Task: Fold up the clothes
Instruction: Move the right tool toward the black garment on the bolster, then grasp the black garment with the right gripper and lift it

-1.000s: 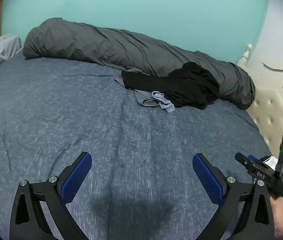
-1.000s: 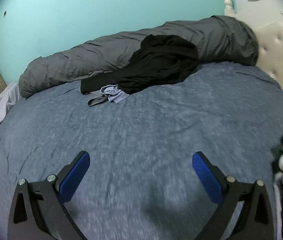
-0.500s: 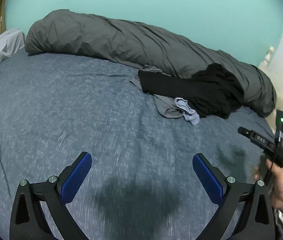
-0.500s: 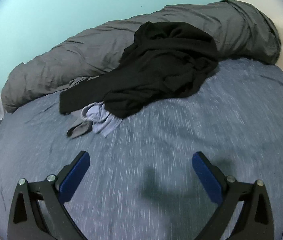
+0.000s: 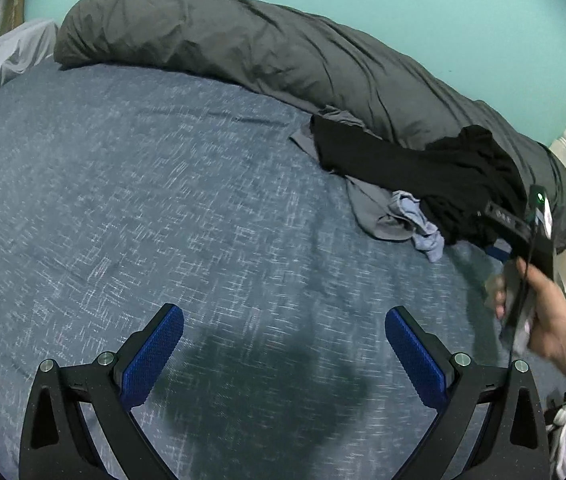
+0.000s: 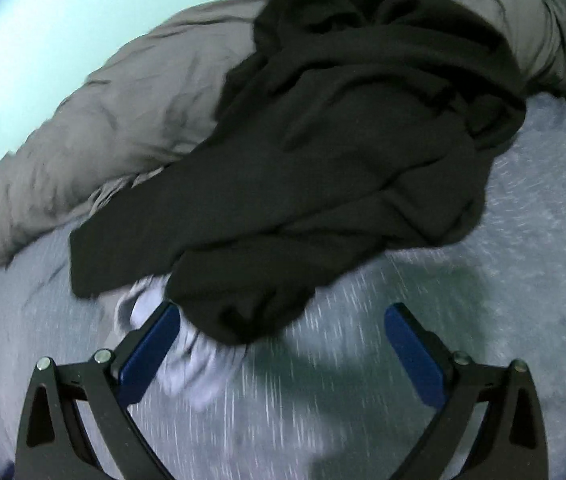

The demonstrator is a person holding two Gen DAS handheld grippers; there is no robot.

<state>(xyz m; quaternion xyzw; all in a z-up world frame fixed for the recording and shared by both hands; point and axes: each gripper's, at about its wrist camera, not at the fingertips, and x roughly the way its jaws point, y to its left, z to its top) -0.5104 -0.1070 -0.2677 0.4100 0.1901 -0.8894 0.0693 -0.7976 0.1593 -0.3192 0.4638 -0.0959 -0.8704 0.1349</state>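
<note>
Right gripper (image 6: 281, 350) hovers, fingers apart, at the black garment (image 6: 323, 160); left gripper (image 5: 283, 354) gapes above the bedsheet (image 5: 123, 200)

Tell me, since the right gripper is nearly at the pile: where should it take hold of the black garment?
Probably the rumpled lobe of the black garment nearest the open right gripper, coming straight in from the near side. That fold bulges up off the blue bedsheet, so a finger could slide beneath. Keep right of the pale blue cloth to avoid pinching both.

Blue fingers (image 5: 155, 356) spread wide over the bed (image 5: 123, 200) — black clothes (image 5: 423, 168) heaped well beyond the right finger.
</note>
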